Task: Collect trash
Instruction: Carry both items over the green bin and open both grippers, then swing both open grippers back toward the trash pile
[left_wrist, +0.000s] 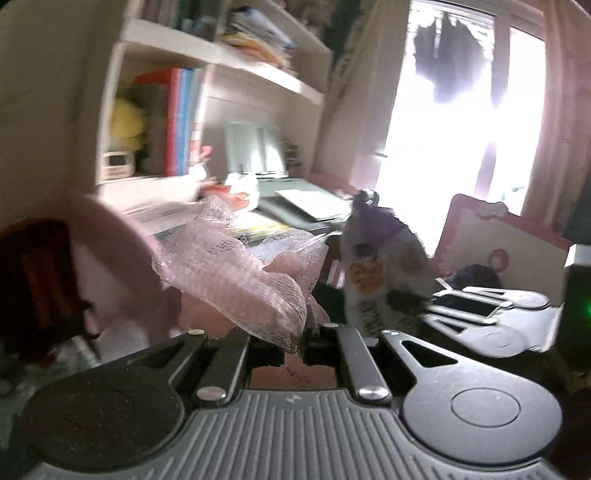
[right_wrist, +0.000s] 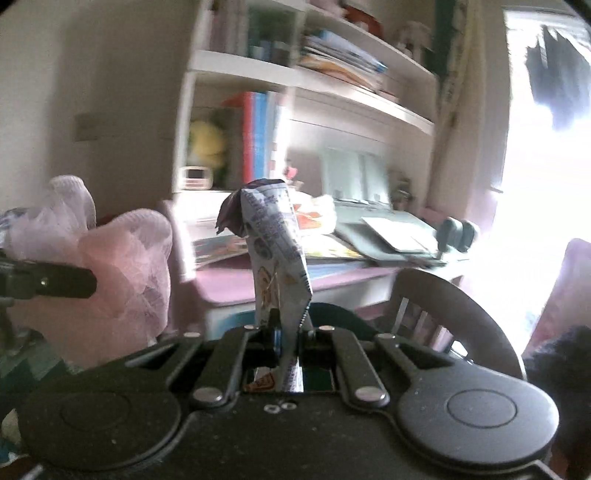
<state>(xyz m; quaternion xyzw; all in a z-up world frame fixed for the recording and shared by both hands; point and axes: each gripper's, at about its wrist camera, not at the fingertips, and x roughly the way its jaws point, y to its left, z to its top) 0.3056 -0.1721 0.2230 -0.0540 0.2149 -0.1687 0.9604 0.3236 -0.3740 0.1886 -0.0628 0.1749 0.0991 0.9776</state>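
My left gripper (left_wrist: 295, 334) is shut on a crumpled pink foam net (left_wrist: 240, 273) that stands up in front of the camera. The net also shows at the left of the right wrist view (right_wrist: 125, 266), with the left gripper's dark finger (right_wrist: 55, 282) across it. My right gripper (right_wrist: 290, 328) is shut on a printed snack wrapper (right_wrist: 275, 243), held upright with its torn purple top. The wrapper also shows in the left wrist view (left_wrist: 376, 273), to the right of the net, with the right gripper's body (left_wrist: 487, 317) beside it. Both are held in the air in front of a desk.
A cluttered pink desk (right_wrist: 332, 280) with books and papers stands ahead under white shelves (right_wrist: 295, 74). A chair back (right_wrist: 443, 306) is to the right. A bright window (left_wrist: 443, 129) lies far right. A pink headboard (left_wrist: 498, 240) is at the right.
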